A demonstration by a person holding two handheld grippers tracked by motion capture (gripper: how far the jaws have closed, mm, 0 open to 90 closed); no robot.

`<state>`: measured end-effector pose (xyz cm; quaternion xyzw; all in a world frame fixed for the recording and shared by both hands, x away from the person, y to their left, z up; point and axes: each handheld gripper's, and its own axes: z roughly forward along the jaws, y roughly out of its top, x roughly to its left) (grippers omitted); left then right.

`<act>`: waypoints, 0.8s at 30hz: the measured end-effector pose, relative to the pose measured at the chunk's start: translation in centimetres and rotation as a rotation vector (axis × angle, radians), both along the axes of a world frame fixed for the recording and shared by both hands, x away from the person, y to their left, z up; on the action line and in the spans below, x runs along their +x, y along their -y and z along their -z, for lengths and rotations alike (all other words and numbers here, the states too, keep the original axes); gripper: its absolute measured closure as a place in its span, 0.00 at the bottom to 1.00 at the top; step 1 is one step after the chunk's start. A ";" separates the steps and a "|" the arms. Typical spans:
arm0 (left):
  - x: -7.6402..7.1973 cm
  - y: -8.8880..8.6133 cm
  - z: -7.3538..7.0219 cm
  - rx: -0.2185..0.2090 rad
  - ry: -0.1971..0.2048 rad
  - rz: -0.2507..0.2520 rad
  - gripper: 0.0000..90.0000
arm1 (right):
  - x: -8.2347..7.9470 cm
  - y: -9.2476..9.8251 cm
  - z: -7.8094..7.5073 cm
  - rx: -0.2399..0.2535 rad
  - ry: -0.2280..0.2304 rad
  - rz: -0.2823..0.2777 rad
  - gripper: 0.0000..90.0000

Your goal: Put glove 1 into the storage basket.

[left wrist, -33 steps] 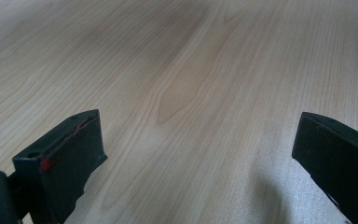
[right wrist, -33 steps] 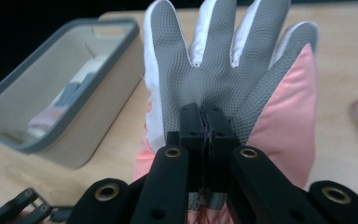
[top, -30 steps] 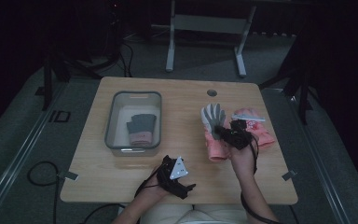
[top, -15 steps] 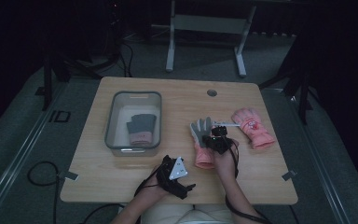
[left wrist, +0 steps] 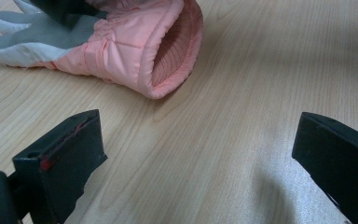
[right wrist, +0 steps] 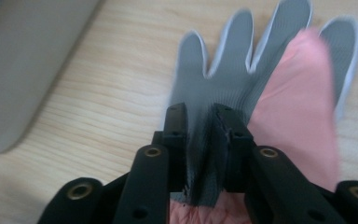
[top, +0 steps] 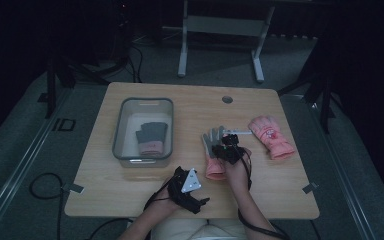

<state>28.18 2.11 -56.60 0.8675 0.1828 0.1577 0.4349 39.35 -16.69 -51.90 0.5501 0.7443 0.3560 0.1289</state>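
Observation:
A pink glove with a grey palm lies palm-up on the table, right of the bin. My right gripper rests over its middle. In the right gripper view the jaws pinch a ridge of the grey palm fabric; they have just been opening a little, and the fabric still fills the narrow gap. My left gripper sits near the front edge, jaws wide apart with nothing between them. The glove's open cuff lies just ahead of it.
A second pink glove lies to the right of the held one. A clear bin at the left holds a dark glove with a pink cuff. A round hole sits near the table's far edge.
My right gripper has carried the pink glove left, away from the second pink glove, and down onto the table. The left gripper has stayed put.

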 end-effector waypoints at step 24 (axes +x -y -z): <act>0.1 -0.1 0.0 -0.009 -0.004 0.006 0.02 | 2.3 15.4 -4.2 -0.194 0.275 -0.072 0.72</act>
